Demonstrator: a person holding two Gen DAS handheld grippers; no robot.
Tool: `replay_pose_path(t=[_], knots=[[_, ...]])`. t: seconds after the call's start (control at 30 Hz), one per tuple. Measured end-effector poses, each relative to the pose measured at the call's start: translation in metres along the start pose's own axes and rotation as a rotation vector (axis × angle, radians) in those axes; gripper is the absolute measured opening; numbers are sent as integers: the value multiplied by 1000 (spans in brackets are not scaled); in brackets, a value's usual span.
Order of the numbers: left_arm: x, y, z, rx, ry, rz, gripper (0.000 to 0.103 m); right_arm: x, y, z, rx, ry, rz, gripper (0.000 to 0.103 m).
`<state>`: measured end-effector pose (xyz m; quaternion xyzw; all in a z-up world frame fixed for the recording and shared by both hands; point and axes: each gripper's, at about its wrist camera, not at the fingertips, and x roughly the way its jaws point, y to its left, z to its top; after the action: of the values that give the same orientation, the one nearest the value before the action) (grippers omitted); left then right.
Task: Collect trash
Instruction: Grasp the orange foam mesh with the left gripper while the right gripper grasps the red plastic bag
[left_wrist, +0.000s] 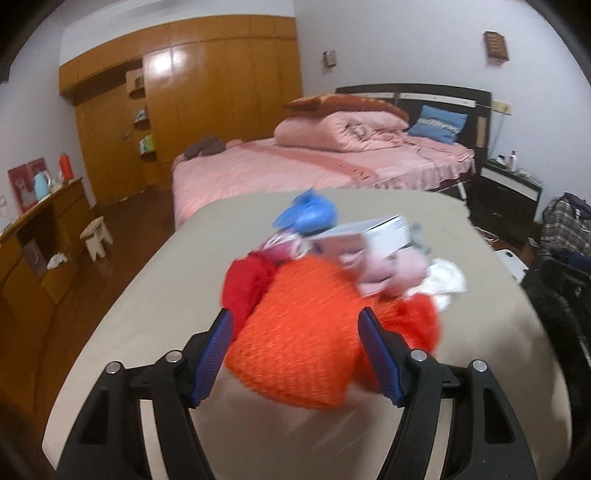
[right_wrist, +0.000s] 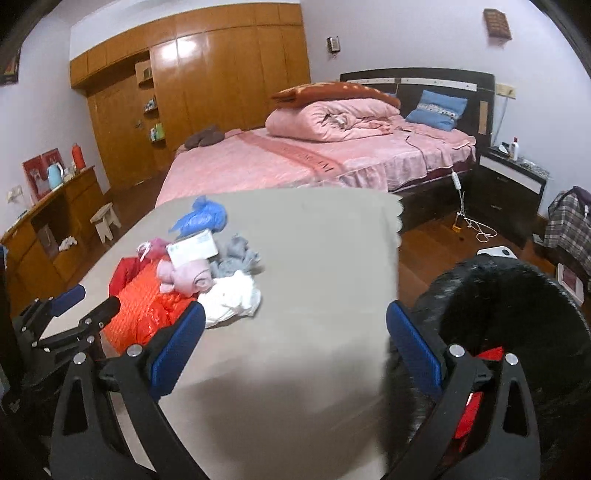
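Observation:
A heap of trash lies on the beige table (left_wrist: 155, 295): an orange mesh bag (left_wrist: 303, 332), a red piece (left_wrist: 247, 284), a blue plastic bag (left_wrist: 310, 212), a white box (left_wrist: 384, 230), pink wads (left_wrist: 391, 269) and white tissue (left_wrist: 447, 277). My left gripper (left_wrist: 295, 325) is open, its jaws on either side of the orange mesh bag. It also shows in the right wrist view (right_wrist: 88, 299). My right gripper (right_wrist: 295, 321) is open and empty over the table's right part. The heap shows at its left: orange bag (right_wrist: 144, 299), white tissue (right_wrist: 232, 299), grey wad (right_wrist: 236, 254), blue bag (right_wrist: 203, 218).
A black bin bag (right_wrist: 509, 317) with red trash inside hangs open at the table's right edge. Beyond the table stand a pink bed (right_wrist: 295, 158), a wooden wardrobe (right_wrist: 207, 81), a sideboard (right_wrist: 55, 221), a small stool (right_wrist: 105, 219) and a dark nightstand (right_wrist: 509, 184).

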<state>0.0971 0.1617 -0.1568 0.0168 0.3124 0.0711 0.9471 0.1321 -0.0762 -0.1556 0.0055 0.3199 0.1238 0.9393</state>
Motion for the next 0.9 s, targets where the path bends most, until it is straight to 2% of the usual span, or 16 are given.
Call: replay_pose_path(t=[0.2, 0.47, 0.5, 0.53, 0.63, 0.67, 0.7, 0.77, 0.9], knots=[[26, 11, -5, -36, 55, -3, 69, 20, 16, -12, -23, 35, -1, 96], [41, 12, -10, -44, 125, -69, 66, 33, 32, -18, -40, 64, 10, 96], [41, 12, -10, -45, 125, -77, 60, 34, 33, -18, -42, 66, 8, 96], [40, 11, -11, -48, 126, -95, 59, 35, 34, -19, -45, 69, 7, 96], [37, 11, -11, -47, 111, -109, 41, 36, 36, -20, -50, 74, 3, 96], [36, 10, -12, -46, 110, -122, 27, 36, 36, -21, -50, 76, 2, 96], [35, 9, -12, -42, 106, -113, 24, 37, 38, -21, -50, 76, 1, 96], [32, 8, -12, -39, 93, -121, 11, 37, 38, -21, -49, 78, 2, 96], [25, 16, -12, -70, 70, -120, 0, 37, 40, -21, -55, 76, 11, 96]])
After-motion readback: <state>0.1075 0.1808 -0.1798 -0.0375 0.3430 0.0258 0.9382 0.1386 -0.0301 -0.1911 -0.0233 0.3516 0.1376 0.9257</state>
